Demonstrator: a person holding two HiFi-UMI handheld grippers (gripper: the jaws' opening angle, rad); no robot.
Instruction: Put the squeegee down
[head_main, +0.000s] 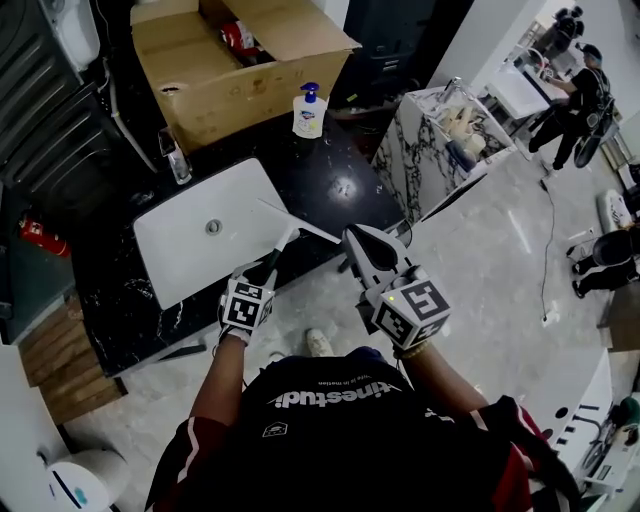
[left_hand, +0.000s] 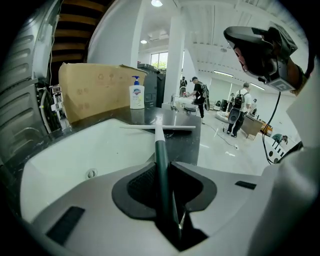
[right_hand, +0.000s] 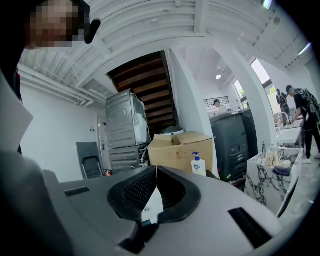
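The squeegee has a dark green handle (left_hand: 161, 162) and a white blade (left_hand: 157, 127). My left gripper (left_hand: 163, 170) is shut on that handle, with the blade pointing away from me. In the head view the left gripper (head_main: 268, 265) holds the squeegee (head_main: 300, 224) low over the right rim of the white sink (head_main: 180, 250), on the black counter (head_main: 340, 175). Whether the blade touches the counter cannot be told. To its right, my right gripper (head_main: 356, 240) hangs just past the counter's edge. Its jaws meet at the tips with nothing between them in the right gripper view (right_hand: 156, 172).
A cardboard box (head_main: 240, 60) and a soap pump bottle (head_main: 309, 112) stand at the back of the counter, and a faucet (head_main: 177, 160) behind the sink. A marble-patterned stand (head_main: 440, 140) is to the right. People (head_main: 580, 90) work far off on the pale floor.
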